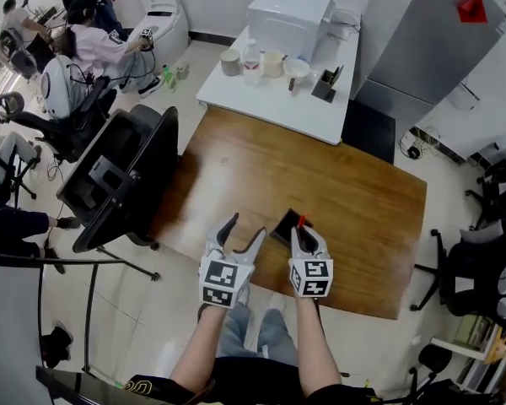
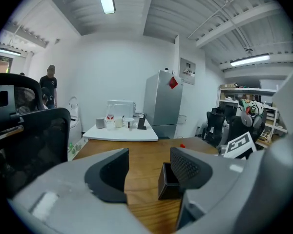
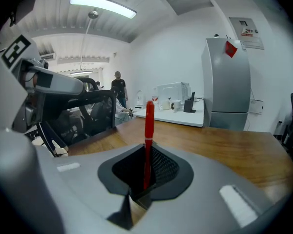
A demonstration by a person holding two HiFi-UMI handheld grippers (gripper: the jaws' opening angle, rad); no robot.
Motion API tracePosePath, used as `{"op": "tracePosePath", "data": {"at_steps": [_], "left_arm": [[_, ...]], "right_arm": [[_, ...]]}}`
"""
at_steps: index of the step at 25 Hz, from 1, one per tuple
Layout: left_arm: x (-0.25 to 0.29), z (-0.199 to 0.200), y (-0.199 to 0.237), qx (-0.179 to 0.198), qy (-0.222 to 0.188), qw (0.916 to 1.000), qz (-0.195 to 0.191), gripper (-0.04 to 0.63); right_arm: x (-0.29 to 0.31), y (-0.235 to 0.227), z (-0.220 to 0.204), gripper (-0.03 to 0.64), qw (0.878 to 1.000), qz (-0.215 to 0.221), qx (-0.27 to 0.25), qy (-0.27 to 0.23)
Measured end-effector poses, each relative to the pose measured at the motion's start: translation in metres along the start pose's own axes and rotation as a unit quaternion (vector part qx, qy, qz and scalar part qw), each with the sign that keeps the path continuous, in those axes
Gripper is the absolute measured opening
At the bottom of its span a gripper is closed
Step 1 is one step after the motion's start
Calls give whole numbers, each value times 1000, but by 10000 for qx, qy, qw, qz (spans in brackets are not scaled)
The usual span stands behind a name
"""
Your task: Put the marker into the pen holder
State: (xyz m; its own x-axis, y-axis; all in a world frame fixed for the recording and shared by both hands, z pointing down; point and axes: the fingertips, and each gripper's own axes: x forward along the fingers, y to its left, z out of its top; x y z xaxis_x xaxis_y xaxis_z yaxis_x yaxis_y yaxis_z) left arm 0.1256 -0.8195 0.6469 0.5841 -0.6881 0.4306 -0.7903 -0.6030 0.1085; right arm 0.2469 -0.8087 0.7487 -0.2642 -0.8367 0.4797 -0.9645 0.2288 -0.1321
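A black square pen holder [image 1: 283,224] stands on the brown wooden table [image 1: 363,218], near its front edge. My right gripper [image 1: 307,234] is just right of the holder, shut on a red marker [image 1: 301,220] that points up. In the right gripper view the marker [image 3: 149,130] stands upright, pinched between the dark pads. My left gripper [image 1: 246,226] hovers just left of the holder, open and empty. Seen from the left gripper view, the holder [image 2: 166,182] sits between the jaws, close to the right finger [image 2: 188,167], and the marker's red tip [image 2: 182,146] shows beyond.
A black office chair [image 1: 122,175] stands against the table's left side. Behind it is a white table [image 1: 270,99] with cups, a bottle and a white box. A grey cabinet [image 1: 438,40] is at the back right. People sit at the far left. More chairs [image 1: 481,268] are on the right.
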Motion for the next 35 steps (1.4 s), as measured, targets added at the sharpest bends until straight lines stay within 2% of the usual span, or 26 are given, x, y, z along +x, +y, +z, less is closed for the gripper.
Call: {"op": "tracePosePath", "data": {"at_steps": [5, 8, 9, 11, 13, 18, 24, 26, 30, 35], "left_arm": [[0, -8, 5, -92, 30, 9999, 60, 266], [-1, -6, 3, -110, 1, 9999, 67, 265], [-1, -5, 3, -116, -13, 9999, 77, 265], [-1, -4, 5, -134, -21, 9999, 105, 265], [-3, -2, 7, -102, -24, 9999, 106, 265], [-19, 34, 7, -22, -333, 9993, 159, 267], [-40, 112, -3, 244, -1107, 9932, 268, 256], [-52, 137, -11, 449, -1367, 9891, 300, 256], [-82, 182, -29, 792, -1857, 9785, 412, 256], [-120, 212, -56, 1001, -2359, 9651, 542, 256]], "right_arm": [[3, 3, -22, 41, 9991, -8, 39, 415], [3, 5, -26, 43, 9987, 27, 41, 498], [4, 6, -25, 63, 9987, 40, 43, 505], [5, 7, -19, 155, 9988, 60, 34, 486], [1, 9, -5, 176, 9993, 65, 39, 375], [-34, 15, 60, 181, 9995, 88, 79, -306], [-86, 12, 175, 181, 9887, 49, -222, -1482], [-107, 11, 204, 181, 9837, -7, -357, -1761], [-151, 5, 238, 181, 9785, -199, -518, -1989], [-218, -4, 271, 184, 9603, -525, -664, -2658]]}}
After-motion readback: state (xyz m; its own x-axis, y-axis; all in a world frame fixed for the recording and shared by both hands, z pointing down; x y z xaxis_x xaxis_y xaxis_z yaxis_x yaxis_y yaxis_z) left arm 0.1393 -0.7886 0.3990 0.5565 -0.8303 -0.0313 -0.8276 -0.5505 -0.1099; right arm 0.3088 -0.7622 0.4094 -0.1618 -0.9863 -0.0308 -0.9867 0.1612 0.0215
